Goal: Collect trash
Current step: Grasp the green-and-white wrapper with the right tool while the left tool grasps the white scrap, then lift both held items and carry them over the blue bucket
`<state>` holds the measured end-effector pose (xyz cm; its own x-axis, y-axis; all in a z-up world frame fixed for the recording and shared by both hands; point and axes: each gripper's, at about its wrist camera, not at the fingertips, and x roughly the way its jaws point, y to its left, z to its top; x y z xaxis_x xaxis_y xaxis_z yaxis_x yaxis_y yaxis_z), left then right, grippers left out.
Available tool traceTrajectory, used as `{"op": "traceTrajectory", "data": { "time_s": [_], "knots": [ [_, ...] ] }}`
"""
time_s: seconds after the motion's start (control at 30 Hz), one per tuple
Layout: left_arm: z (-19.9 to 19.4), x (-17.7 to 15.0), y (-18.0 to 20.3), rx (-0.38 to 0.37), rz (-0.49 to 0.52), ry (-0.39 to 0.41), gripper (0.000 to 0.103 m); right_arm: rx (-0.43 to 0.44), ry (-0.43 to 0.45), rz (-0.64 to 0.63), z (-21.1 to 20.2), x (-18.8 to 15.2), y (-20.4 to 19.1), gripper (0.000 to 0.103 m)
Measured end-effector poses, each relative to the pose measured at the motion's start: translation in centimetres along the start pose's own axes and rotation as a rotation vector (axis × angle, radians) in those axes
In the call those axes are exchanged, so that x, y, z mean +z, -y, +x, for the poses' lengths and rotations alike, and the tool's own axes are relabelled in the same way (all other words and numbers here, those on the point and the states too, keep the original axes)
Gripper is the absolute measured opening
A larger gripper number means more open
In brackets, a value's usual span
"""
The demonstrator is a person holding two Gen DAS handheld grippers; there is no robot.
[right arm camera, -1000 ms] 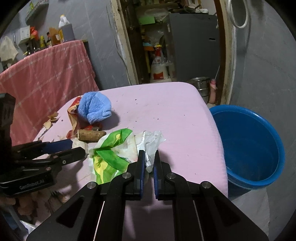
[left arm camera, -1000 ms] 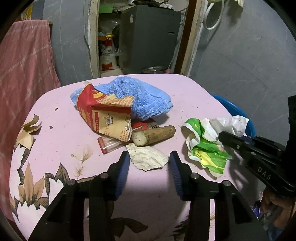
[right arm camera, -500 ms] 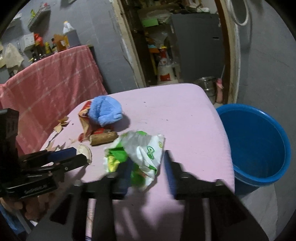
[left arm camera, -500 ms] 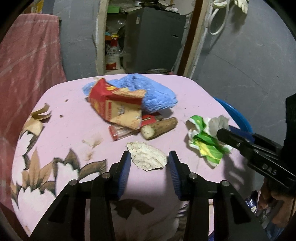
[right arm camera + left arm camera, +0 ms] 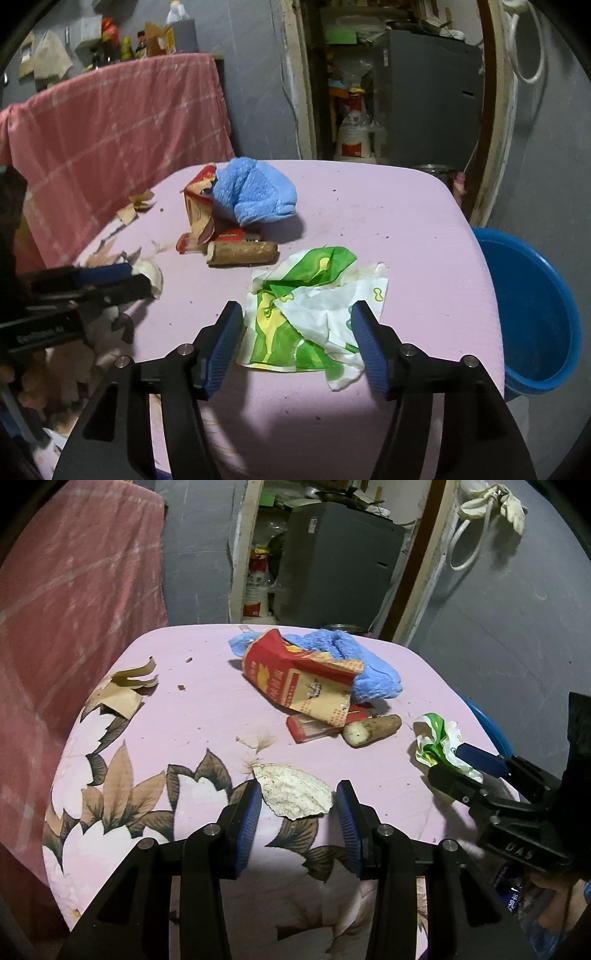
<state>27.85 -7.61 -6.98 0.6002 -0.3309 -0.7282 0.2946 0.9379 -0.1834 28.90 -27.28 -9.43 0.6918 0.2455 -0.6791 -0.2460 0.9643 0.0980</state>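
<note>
— Writing anywhere? 
— "DAS" on the right gripper (image 5: 297, 345), seen from the left wrist; carton print (image 5: 303, 686) unreadable.
— Fingers?
— Right jaws opening astride the green-and-white wrapper (image 5: 310, 310) lying near the table's (image 5: 388, 206) edge, beside the blue tub (image 5: 535, 306). Left gripper (image 5: 299, 814) spread, flanking a pale scrap (image 5: 295, 794).

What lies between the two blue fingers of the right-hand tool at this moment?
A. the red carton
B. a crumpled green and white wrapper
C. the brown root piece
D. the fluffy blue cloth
B: in the right wrist view the green and white wrapper lies on the pink table between the opening fingers of the right gripper, untouched by their pads, while the blue cloth sits farther back.
</note>
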Motion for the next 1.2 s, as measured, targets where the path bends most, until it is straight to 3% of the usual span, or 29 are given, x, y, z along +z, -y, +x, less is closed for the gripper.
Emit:
{"op": "traceTrajectory", "data": {
  "time_s": [0.17,0.27,0.37,0.43,0.53,0.8,1.2],
  "knots": [
    [-0.5,-0.1,-0.1,-0.009,-0.012,0.007,0.036,-0.052,0.005,-0.033,0.3,-0.3,-0.9,0.060],
    [-0.8,-0.5,0.0,-0.034,-0.013,0.017,0.036,-0.060,0.010,-0.019,0.1,-0.5,-0.8,0.053],
    [-1.1,-0.9,0.2,-0.053,-0.013,0.030,0.036,-0.069,0.025,-0.001,-0.3,-0.8,-0.5,0.038],
    [-1.5,-1.0,0.4,-0.065,-0.016,0.049,0.036,-0.071,0.035,0.022,-0.6,-1.0,-0.1,0.023],
    [-1.9,-0.7,0.6,-0.075,-0.018,0.071,0.036,-0.066,0.040,0.063,-0.8,-0.9,0.8,0.012],
    [-3.3,0.6,2.3,-0.093,-0.015,0.162,0.036,-0.038,0.129,0.121,-3.2,-0.8,1.5,0.009],
    [-5.1,5.5,8.2,-0.184,0.087,0.360,0.036,-0.124,0.410,0.140,-12.1,2.5,4.2,0.010]
  ]
}}
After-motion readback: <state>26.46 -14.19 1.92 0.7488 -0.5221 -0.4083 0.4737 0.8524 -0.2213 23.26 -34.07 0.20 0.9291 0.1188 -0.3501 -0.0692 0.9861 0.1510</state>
